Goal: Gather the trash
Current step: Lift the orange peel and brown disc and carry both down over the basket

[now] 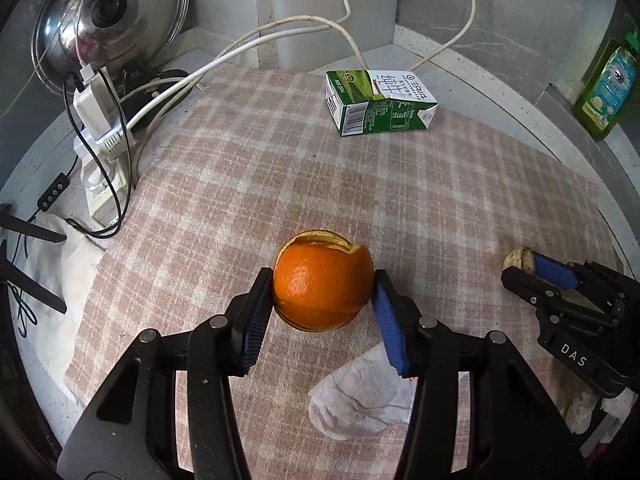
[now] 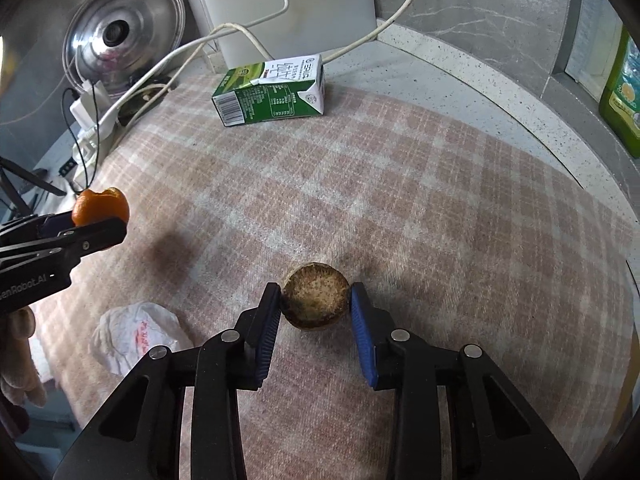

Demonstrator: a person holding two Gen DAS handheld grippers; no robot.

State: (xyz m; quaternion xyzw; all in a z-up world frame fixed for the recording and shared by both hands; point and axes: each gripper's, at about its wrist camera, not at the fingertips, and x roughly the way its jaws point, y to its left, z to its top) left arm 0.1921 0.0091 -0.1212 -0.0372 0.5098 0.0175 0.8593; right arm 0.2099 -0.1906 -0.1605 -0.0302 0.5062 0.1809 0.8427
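My left gripper is shut on an orange peel shell and holds it above the checked cloth. It also shows in the right wrist view at the left. My right gripper is shut on a brown round dried peel, low over the cloth. In the left wrist view the right gripper is at the right with that peel at its tips. A green and white milk carton lies on its side at the far end. A crumpled white wrapper lies on the cloth near me.
A power strip with chargers and cables lies at the left edge. A steel pot lid leans on the wall at the far left. A green bottle stands on the ledge at the right. White cables run across the back.
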